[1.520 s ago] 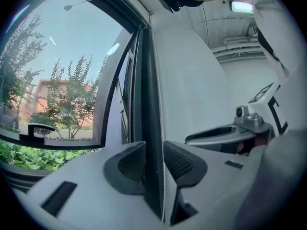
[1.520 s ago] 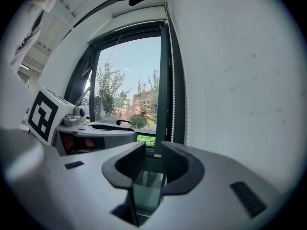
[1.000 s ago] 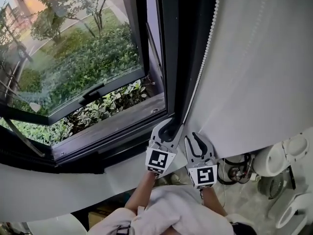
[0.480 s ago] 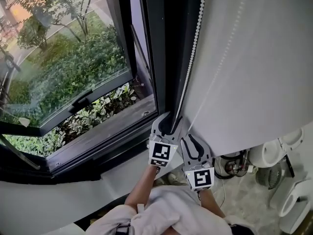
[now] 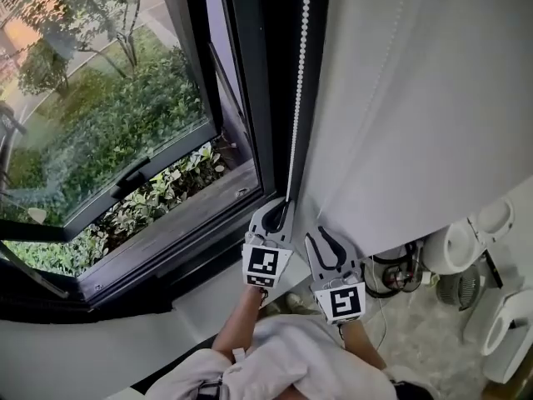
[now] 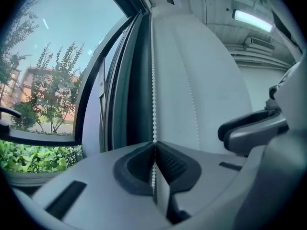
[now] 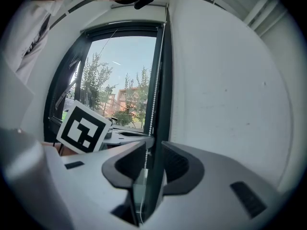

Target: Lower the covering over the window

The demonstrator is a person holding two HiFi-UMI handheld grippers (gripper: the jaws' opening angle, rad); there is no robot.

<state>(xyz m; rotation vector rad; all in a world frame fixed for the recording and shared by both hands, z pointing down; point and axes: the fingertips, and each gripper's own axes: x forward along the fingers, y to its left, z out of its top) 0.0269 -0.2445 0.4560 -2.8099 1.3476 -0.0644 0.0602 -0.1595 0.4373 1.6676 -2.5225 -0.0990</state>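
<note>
A white roller blind [image 5: 416, 98] hangs to the right of the dark-framed window [image 5: 108, 115], covering its right part. Its white bead chain [image 5: 297, 82] runs down along the frame. My left gripper [image 5: 286, 207] has just been closing and is now shut on the bead chain [image 6: 153, 80], pinched between the pads at the left gripper [image 6: 154, 145]. My right gripper [image 5: 319, 234] sits just right of it and a little nearer to me. The right gripper [image 7: 154, 143] stands with a narrow gap, and a strand of the chain [image 7: 145, 163] hangs loose in it.
The window sash is tilted outward over green shrubs [image 5: 158, 198], with a dark sill [image 5: 191, 215] below. White rounded fixtures [image 5: 466, 240] and dark cables [image 5: 391, 277] sit on the floor at lower right. A ceiling light [image 6: 252, 20] glows above.
The left gripper's jaws stood open around the chain and are now pinched shut on it. The right gripper keeps the same gap. The head view has shifted slightly.
</note>
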